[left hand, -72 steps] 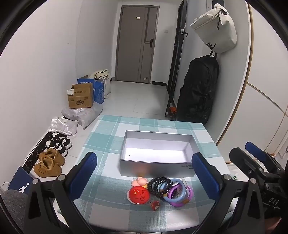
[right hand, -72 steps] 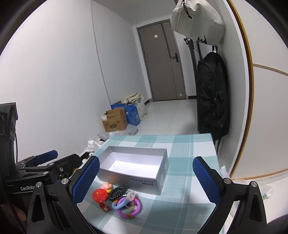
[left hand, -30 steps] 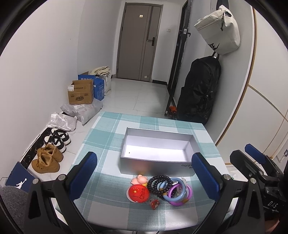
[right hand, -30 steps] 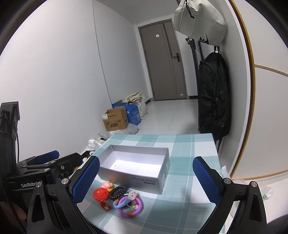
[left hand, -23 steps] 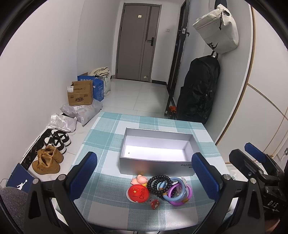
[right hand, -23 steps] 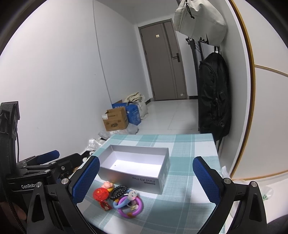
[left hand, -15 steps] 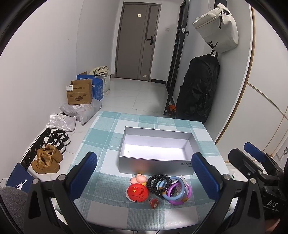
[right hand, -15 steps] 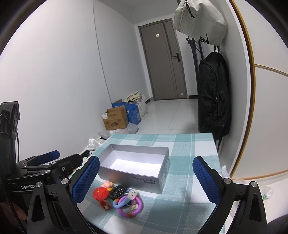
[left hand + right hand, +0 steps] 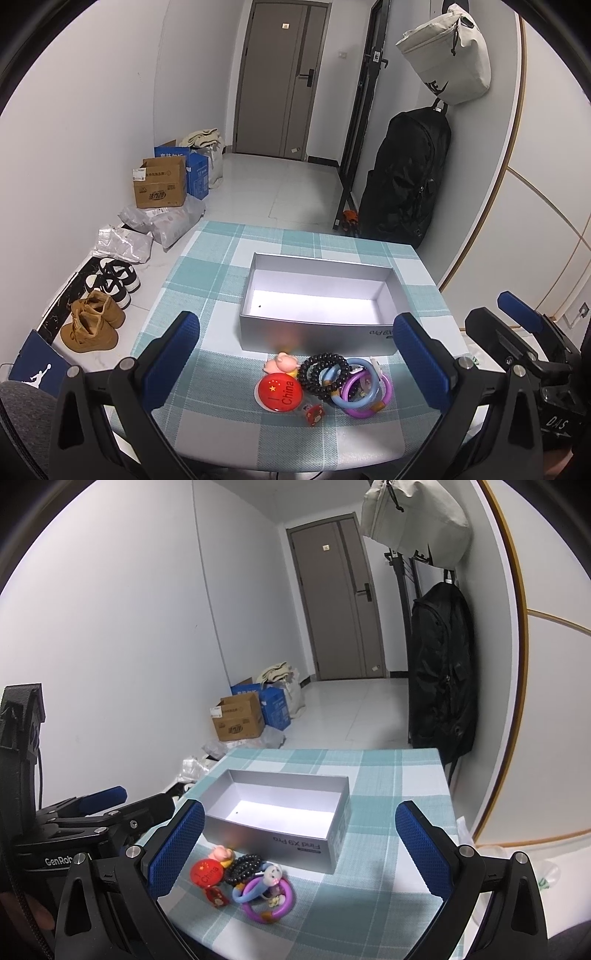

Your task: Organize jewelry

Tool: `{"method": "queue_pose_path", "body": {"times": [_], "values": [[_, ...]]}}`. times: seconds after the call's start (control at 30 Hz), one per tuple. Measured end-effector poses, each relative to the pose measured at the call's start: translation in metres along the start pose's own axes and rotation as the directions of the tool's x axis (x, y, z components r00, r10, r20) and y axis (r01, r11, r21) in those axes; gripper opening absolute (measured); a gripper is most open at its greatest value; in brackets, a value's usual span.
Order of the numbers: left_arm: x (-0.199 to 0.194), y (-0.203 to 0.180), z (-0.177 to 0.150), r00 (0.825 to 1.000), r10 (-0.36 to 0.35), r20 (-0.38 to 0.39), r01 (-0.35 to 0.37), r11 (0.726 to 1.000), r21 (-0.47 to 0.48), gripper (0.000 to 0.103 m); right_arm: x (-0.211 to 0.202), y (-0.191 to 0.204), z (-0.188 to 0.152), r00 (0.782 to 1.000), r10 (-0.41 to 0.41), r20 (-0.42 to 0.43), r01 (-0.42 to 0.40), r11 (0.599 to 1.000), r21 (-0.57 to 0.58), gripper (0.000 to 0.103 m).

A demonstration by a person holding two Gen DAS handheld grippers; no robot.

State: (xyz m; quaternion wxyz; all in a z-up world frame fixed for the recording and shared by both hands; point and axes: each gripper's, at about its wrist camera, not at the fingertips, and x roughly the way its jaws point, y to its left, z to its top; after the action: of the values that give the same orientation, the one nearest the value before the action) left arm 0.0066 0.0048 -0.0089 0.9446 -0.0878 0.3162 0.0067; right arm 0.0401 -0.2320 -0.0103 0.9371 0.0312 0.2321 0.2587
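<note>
An open silver box (image 9: 317, 330) (image 9: 280, 836) stands empty on the checked tablecloth. In front of it lies a small pile: a red round China badge (image 9: 279, 390) (image 9: 205, 872), a black bead bracelet (image 9: 322, 373) (image 9: 243, 867), blue and purple bangles (image 9: 364, 393) (image 9: 267, 895), a pink pig figure (image 9: 281, 362) (image 9: 221, 852) and a small red charm (image 9: 313, 413) (image 9: 215, 896). My left gripper (image 9: 295, 362) is open and empty, above the near table edge. My right gripper (image 9: 299, 849) is open and empty, to the right of the left one.
The table (image 9: 207, 273) stands in a hallway. Shoes (image 9: 99, 314), plastic bags and cardboard boxes (image 9: 160, 184) lie on the floor at the left. A black backpack (image 9: 406, 177) hangs on a rack at the right. The right gripper shows at the left view's edge (image 9: 524, 343).
Both views have shifted only slightly; the grippers stay open and the box and jewelry have not moved.
</note>
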Motion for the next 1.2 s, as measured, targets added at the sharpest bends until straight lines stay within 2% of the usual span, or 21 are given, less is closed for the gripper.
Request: {"method": "queue_pose_path", "body": {"times": [0.43,0.53,0.73,1.03,1.1,1.2], "values": [[0.013,0.004,-0.002,0.997,-0.045,-0.063,0.044,0.999,-0.011,0.102,0.011,0.0,-0.001,1.0,-0.007,-0.027,0.007,1.0,0.005,0.103],[0.02,0.01,-0.006,0.99,-0.078,-0.115,0.076,0.997,-0.022,0.101,0.015,-0.001,-0.001,0.999,-0.014,-0.044,0.014,1.0,0.005,0.103],[0.036,0.021,-0.02,0.97,-0.084,-0.23,0.08,0.996,-0.027,0.1,0.025,-0.007,-0.001,0.997,-0.023,-0.079,0.024,1.0,0.016,0.103],[0.06,0.031,-0.029,0.921,-0.115,-0.372,0.09,0.992,-0.084,0.079,0.042,-0.013,-0.004,0.989,-0.024,-0.143,0.028,0.999,0.026,0.103],[0.062,0.03,-0.03,0.914,-0.115,-0.39,0.092,0.993,-0.078,0.067,0.048,-0.015,-0.004,0.987,-0.012,-0.159,0.018,0.999,0.04,0.103],[0.067,0.025,-0.033,0.897,-0.12,-0.425,0.103,0.993,-0.063,0.056,0.053,-0.017,-0.003,0.986,0.003,-0.169,0.008,0.998,0.062,0.103]]}}
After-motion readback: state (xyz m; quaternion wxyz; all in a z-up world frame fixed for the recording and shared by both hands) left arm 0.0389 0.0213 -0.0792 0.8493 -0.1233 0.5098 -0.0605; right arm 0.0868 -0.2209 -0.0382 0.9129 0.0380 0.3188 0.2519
